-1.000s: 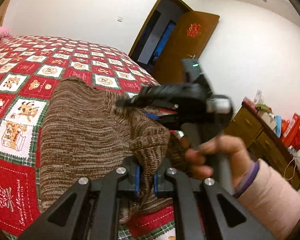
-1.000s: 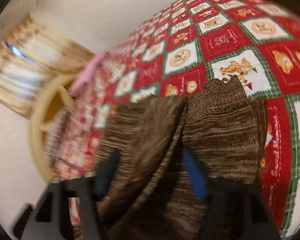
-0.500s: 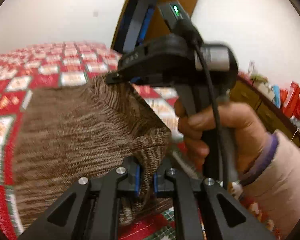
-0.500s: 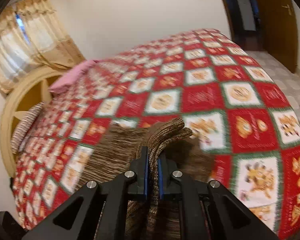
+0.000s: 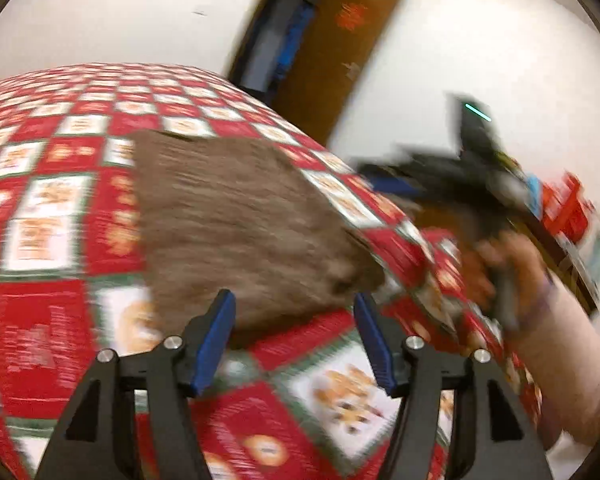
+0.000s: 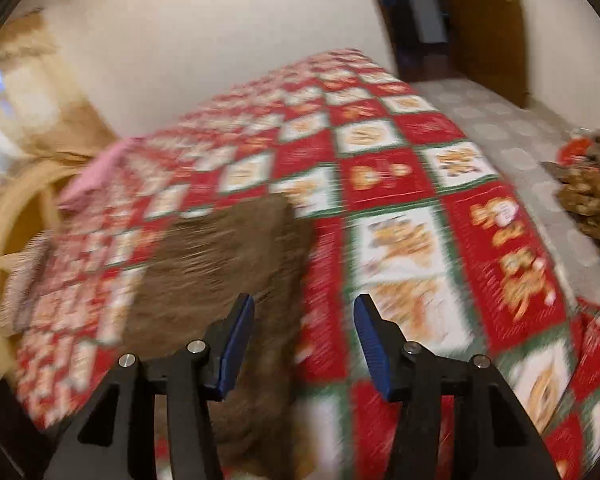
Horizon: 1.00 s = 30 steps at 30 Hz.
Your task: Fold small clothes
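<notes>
Both of your tools are released: the left gripper (image 5: 294, 336) has its blue pads spread with nothing between them, and the right gripper (image 6: 304, 340) stands just as wide and empty. The brown knit garment (image 5: 236, 220) lies flat on the red patchwork bedspread (image 5: 52, 320), filling the middle of the left view and sitting left of centre in the right view (image 6: 220, 264). It looks like a fold has just been laid down, so you are between folds.

Next you probably need to pick two points on one edge of the knit and close on them for another fold, or leave it if it is compact enough; the blur hides how neat the layers are.

For room, the bedspread runs wide toward the upper left of the left view. On the right of that view your right hand (image 5: 504, 264) and its tool sit near the bed edge, so work toward the bed's middle.
</notes>
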{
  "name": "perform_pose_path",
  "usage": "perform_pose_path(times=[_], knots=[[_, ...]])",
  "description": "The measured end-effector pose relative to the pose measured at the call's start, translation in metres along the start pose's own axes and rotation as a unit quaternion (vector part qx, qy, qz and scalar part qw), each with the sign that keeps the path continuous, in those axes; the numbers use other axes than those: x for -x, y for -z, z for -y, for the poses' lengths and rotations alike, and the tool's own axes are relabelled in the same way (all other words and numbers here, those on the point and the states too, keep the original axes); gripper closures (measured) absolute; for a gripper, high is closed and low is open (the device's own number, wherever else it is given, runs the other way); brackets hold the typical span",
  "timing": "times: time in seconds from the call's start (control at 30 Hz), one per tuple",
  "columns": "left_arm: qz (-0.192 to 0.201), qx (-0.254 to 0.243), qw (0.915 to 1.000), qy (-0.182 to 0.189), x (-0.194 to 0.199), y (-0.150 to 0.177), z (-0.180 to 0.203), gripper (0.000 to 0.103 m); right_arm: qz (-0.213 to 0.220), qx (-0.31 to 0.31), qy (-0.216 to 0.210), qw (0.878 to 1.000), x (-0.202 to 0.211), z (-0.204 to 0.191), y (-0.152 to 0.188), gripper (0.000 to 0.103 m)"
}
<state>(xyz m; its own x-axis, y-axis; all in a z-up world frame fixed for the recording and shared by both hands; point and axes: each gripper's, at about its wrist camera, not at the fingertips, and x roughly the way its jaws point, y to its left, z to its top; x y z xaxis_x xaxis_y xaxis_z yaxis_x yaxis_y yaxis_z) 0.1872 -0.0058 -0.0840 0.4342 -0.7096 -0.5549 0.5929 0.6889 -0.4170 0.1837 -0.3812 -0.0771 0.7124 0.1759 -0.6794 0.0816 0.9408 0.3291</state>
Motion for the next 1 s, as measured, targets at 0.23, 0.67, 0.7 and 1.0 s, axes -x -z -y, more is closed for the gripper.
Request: perform_pose_path(times=[0.23,0.67,0.7,1.0], knots=[[-0.009,0.027,0.9886,-0.148,-0.025,-0.028,-0.035,0.04,-0.012,0.11,-0.012,0.994,0.007,-0.08,0.045,0.084],[-0.051,-0.007,0.9739,-0.221,-0.044,-0.001,-0.031,0.036,-0.047,0.05,0.006,0.998,-0.004,-0.042,0.115,0.091],[-0.051,-0.007,0.9733,-0.224,-0.044,-0.001,-0.031,0.035,-0.048,0.046,0.006,0.998,-0.002,-0.042,0.117,0.091],[-0.048,-0.034,0.9662,-0.251,-0.04,0.002,-0.025,0.027,-0.014,0.049,0.03,0.998,0.036,-0.053,0.138,0.088]])
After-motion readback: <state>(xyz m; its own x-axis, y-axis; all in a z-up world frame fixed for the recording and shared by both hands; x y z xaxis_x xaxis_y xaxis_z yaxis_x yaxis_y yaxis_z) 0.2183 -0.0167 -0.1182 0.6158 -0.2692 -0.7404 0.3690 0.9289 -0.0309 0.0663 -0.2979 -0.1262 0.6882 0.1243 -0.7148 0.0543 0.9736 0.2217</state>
